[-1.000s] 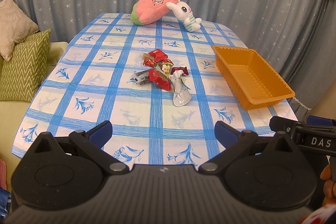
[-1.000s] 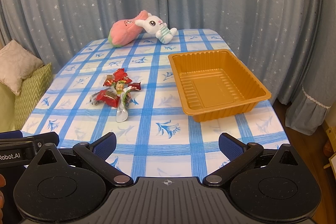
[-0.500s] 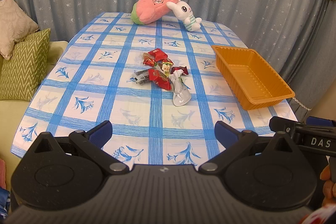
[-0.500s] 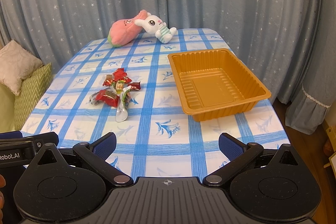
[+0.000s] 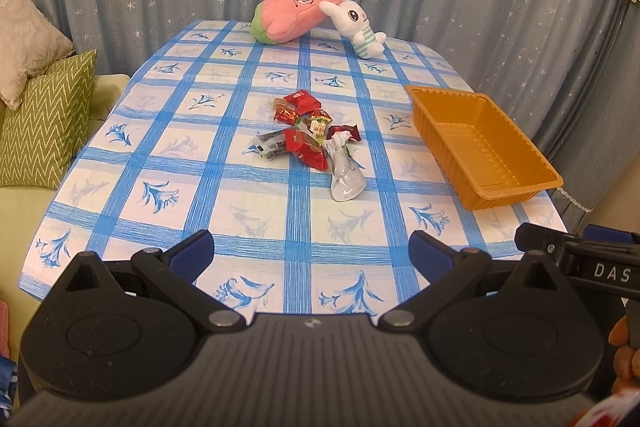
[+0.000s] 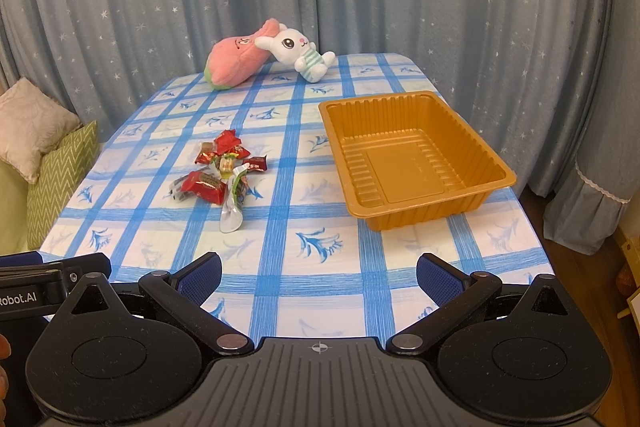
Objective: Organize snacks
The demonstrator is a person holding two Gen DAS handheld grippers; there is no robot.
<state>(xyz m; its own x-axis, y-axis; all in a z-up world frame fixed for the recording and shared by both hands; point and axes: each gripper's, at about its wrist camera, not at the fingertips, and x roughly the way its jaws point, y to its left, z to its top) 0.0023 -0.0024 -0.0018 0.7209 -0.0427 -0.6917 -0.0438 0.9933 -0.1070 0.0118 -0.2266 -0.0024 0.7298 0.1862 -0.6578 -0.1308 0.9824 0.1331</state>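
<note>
A pile of wrapped snacks (image 5: 308,139) lies mid-table: several red packets, a dark packet and a silver pouch (image 5: 346,173). It also shows in the right wrist view (image 6: 222,177). An empty orange plastic tray (image 5: 484,151) stands to the right of the pile, seen too in the right wrist view (image 6: 412,159). My left gripper (image 5: 310,255) is open and empty over the table's near edge. My right gripper (image 6: 318,275) is open and empty, also at the near edge, short of the tray.
A pink plush (image 5: 292,15) and a white rabbit plush (image 5: 356,23) lie at the far end of the blue-checked tablecloth (image 5: 224,187). Cushions (image 5: 44,115) on a sofa are at the left. Curtains hang behind. The other gripper's body (image 5: 580,263) shows at right.
Both views have crept very slightly; nothing on the table has moved and both grippers stay open.
</note>
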